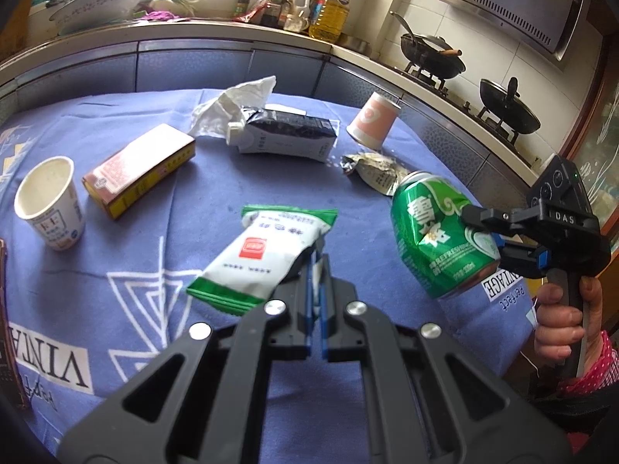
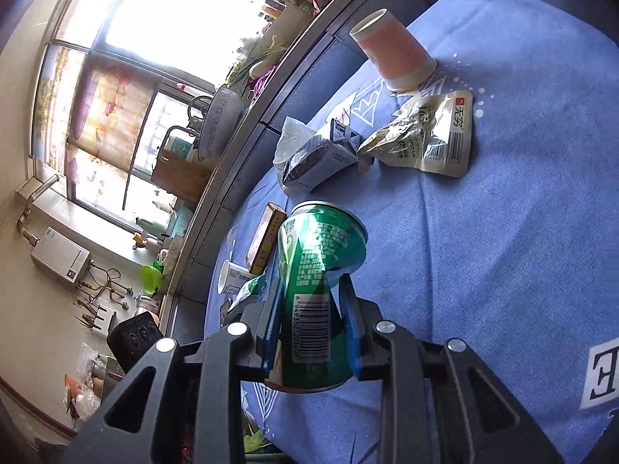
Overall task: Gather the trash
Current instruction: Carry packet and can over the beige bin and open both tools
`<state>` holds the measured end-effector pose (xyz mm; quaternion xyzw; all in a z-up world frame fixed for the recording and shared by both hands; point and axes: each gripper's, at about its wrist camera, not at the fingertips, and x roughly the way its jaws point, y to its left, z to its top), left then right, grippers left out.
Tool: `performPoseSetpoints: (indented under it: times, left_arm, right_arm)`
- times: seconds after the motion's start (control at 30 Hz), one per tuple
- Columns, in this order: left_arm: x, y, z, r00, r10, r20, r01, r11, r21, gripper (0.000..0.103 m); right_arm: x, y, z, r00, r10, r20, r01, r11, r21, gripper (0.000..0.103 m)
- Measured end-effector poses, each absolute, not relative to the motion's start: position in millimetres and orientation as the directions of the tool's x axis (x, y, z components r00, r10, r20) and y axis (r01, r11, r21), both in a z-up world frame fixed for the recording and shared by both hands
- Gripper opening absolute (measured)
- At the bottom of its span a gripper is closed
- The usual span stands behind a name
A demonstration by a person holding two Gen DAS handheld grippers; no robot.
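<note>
My left gripper (image 1: 318,266) was pressed together on the corner of the green-and-white wrapper (image 1: 263,255), lifting it off the blue tablecloth (image 1: 135,239); my right gripper (image 2: 313,321) pinched the dented green can (image 2: 321,270) low on its body, tilted and clear of the cloth, I judged for carrying away. No bin showed in either view, and the wrapper's gripped edge was hidden between my fingers

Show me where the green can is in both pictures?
Left wrist view: the green can is at the right, lifted off the cloth, in the right gripper.
Right wrist view: the green can is low in the middle, squeezed between the blue fingers.
Shared landmark: the pink paper cup behind it.
</note>
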<state>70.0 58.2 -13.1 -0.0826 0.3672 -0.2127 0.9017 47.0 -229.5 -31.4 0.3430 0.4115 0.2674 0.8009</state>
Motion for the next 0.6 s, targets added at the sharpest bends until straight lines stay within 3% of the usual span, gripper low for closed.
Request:
performPoseSetpoints:
  times: [0.6]
  left_arm:
    - [81, -19, 8, 0.592, -0.499, -0.632, 0.459, 0.854, -0.245, 0.003]
  right_arm:
    - [32, -303, -33, 0.626, 0.649, -0.432, -0.092, 0.611, 0.786, 0.029]
